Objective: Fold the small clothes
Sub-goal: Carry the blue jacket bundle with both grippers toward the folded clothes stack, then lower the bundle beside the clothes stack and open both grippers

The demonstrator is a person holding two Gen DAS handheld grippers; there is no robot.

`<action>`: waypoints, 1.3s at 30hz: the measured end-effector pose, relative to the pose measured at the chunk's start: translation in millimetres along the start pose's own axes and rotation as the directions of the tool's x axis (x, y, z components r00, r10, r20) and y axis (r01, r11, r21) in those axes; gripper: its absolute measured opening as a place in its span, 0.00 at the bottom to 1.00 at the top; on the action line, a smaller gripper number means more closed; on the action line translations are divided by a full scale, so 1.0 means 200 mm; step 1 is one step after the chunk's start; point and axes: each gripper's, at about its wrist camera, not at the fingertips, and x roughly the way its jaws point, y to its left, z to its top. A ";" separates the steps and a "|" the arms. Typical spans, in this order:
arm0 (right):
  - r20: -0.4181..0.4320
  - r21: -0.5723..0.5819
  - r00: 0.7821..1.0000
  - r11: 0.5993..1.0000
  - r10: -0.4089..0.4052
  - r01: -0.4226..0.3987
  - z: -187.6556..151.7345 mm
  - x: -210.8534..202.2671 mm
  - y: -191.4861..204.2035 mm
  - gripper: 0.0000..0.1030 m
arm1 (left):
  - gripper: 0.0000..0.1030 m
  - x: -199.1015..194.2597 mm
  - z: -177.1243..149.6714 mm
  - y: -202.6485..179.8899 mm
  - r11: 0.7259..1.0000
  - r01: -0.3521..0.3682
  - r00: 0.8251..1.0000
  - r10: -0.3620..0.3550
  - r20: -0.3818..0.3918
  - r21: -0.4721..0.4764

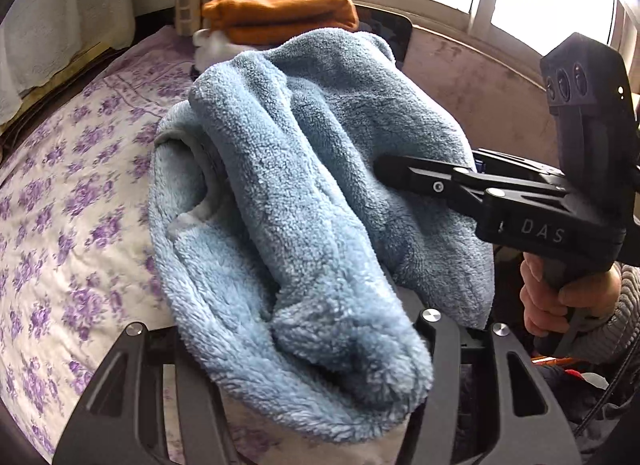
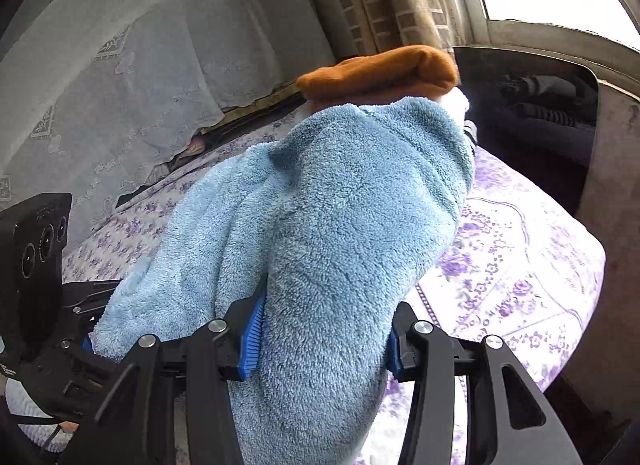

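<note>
Near: right tongs (image 2: 320, 341) are clamping a thick bunch of the blue fleece garment (image 2: 340, 225); the blue pads (image 2: 252, 341) are pressing into the pile on both sides. In the left wrist view the left tongs (image 1: 352, 365) are sitting under a rolled edge of the same garment; fabric is covering the tips, so pad contact itself is not showing, but the bunch is filling the gap between the arms and draping over them. Reading this as a grip, not certain.

Middle: garment is hanging between the two tongs, bunched and doubled over, its far part drooping toward the bed (image 2: 520, 265) with the purple flowered sheet. A grey inner lining is showing at a left-hand opening, possibly a hem or cuff. A hand (image 1: 560, 297) is gripping the right tool's handle at the right of the left wrist view.

Far: an orange folded garment (image 1: 280, 17) is lying on something white at the head of the bed, below the window.

Judgement: step in hand is the pick-up and carry before the fold proper; no clean fold line is visible yet. Next move is calling for spreading the two grips apart, laying the garment flat on open sheet, keeping clear of the orange stack, then folding one edge over.
</note>
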 end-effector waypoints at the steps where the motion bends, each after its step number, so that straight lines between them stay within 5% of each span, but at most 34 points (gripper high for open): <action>1: -0.004 0.008 1.000 1.000 0.001 -0.001 0.00 0.00 -0.02 0.47 | 0.52 0.01 0.00 -0.02 1.000 -0.001 1.000 0.001 -0.006 0.002; 8: -0.021 0.058 0.999 0.997 0.047 -0.046 -0.04 0.03 -0.09 0.47 | 0.52 0.06 -0.03 -0.09 0.999 -0.036 0.999 0.036 -0.030 0.008; 16: -0.073 0.125 0.995 0.990 0.071 -0.062 -0.07 0.13 -0.20 0.48 | 0.53 0.16 -0.03 -0.03 0.999 0.002 0.997 -0.006 -0.076 -0.045; 22: -0.074 0.116 0.995 0.991 0.073 -0.064 -0.09 0.15 -0.21 0.50 | 0.62 0.16 -0.05 0.02 0.997 0.012 0.997 -0.018 -0.076 -0.079; 29: -0.070 0.110 0.995 0.992 0.071 -0.063 -0.09 0.17 -0.23 0.55 | 0.72 0.06 -0.07 0.11 0.992 -0.025 0.999 0.021 -0.032 -0.127; 39: -0.071 0.126 0.995 0.990 0.067 -0.058 -0.11 0.17 -0.26 0.59 | 0.72 -0.14 -0.04 0.18 0.979 -0.085 0.993 0.099 0.069 -0.183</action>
